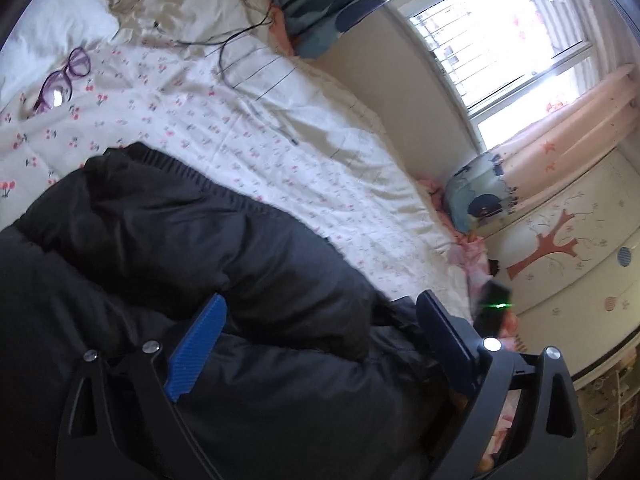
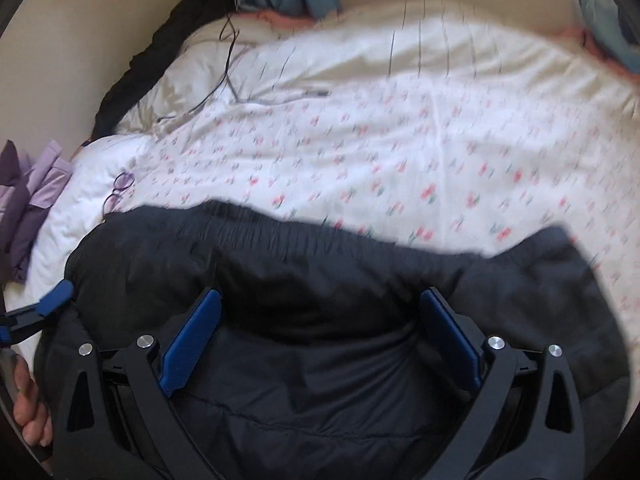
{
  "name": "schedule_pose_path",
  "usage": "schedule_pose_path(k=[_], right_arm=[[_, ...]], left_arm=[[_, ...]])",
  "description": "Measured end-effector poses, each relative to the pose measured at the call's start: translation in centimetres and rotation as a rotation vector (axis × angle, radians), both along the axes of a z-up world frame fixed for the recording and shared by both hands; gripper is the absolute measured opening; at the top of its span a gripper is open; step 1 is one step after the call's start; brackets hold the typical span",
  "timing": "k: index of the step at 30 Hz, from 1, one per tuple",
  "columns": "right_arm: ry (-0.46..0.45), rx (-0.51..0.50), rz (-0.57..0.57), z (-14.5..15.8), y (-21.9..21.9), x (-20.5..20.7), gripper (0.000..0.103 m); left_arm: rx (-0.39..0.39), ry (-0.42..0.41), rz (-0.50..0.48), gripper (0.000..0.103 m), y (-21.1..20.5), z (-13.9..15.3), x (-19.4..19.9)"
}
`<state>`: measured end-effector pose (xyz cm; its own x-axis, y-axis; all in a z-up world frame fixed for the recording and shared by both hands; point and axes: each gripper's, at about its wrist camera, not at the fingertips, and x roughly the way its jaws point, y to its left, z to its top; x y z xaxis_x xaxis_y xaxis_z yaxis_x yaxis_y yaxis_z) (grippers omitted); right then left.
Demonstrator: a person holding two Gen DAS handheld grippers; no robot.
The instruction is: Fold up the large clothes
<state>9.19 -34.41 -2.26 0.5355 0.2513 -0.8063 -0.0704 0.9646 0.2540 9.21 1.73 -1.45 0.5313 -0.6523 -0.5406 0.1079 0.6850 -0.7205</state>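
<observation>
Both grippers hang spread wide over a black padded jacket (image 2: 320, 340) lying bunched on the flowered quilt (image 2: 400, 140) of a bed, gripping nothing: the left gripper (image 1: 320, 320) and right gripper (image 2: 320, 312) each straddle puffy cloth without pinching it. The fold looks between grasps; next, each likely needs an edge or hem to pinch and carry over.

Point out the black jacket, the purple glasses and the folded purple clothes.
black jacket (image 2: 320, 280), right wrist view, its middle
purple glasses (image 1: 60, 80), left wrist view, the frames
folded purple clothes (image 2: 32, 188), right wrist view, the stack's top
</observation>
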Motion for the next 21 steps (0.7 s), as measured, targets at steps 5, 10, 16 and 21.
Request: schedule_pose_path(k=[5,10,16,21], right_arm=[[0.094,0.006,-0.021,-3.9,-2.0,2.0,0.096],[0.129,0.029,-0.042,-5.7,-3.7,1.6,0.096],[-0.008,-0.056,-0.121,-0.6,-6.4,0.1,0.096],[0.101,0.023,-0.237,-6.4,-12.2,-0.7,0.096]], left_arm=[[0.092,-0.033,-0.037,0.092,-1.9,-2.3,1.3],[0.223,-0.043,-0.078,0.092,-4.4,-3.1,1.8],[0.198,-0.103,0.027,0.092,-1.6,0.1,1.2],[0.186,-0.011,0.047,0.092,0.8,-4.0,3.1]])
